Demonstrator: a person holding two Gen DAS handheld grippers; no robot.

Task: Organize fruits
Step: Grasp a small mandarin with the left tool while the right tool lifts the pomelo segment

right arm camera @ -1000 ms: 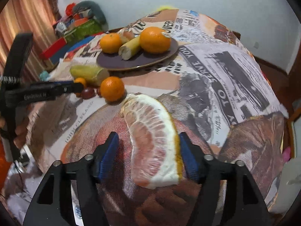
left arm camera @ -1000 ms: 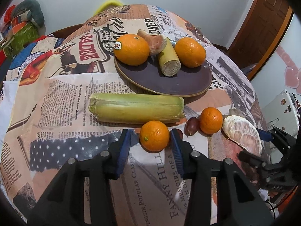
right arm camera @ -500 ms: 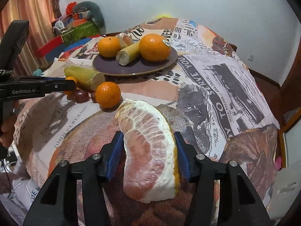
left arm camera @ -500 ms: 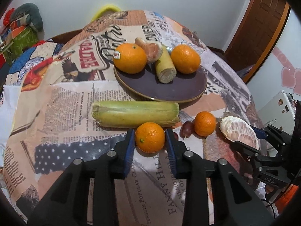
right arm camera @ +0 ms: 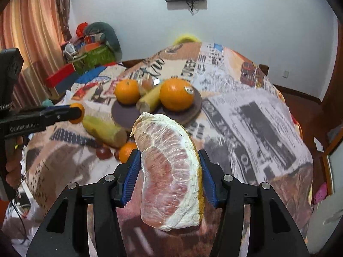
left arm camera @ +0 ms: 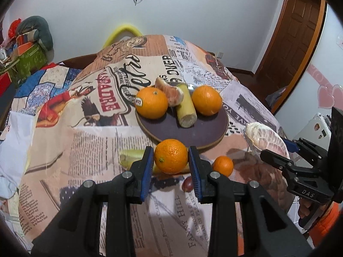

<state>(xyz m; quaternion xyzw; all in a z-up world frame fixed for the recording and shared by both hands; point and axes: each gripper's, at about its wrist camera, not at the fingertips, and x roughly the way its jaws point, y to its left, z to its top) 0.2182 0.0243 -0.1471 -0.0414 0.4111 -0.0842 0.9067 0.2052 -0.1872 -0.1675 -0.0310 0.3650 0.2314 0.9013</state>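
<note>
While both grippers are loaded, you hover over the table (left arm camera: 90,141).
Your left gripper (left arm camera: 171,158) clamps an orange (left arm camera: 170,156); your right gripper (right arm camera: 169,171) pinches the pomelo wedge (right arm camera: 169,171).

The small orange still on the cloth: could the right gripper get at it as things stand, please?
Probably not: the right gripper is shut on the pomelo wedge, so the small orange stays out of reach until that is set down.

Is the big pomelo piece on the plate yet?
No. The right claw holds the pomelo piece up between its blue fingers, short of the plate, which holds two oranges and other pieces.
</note>
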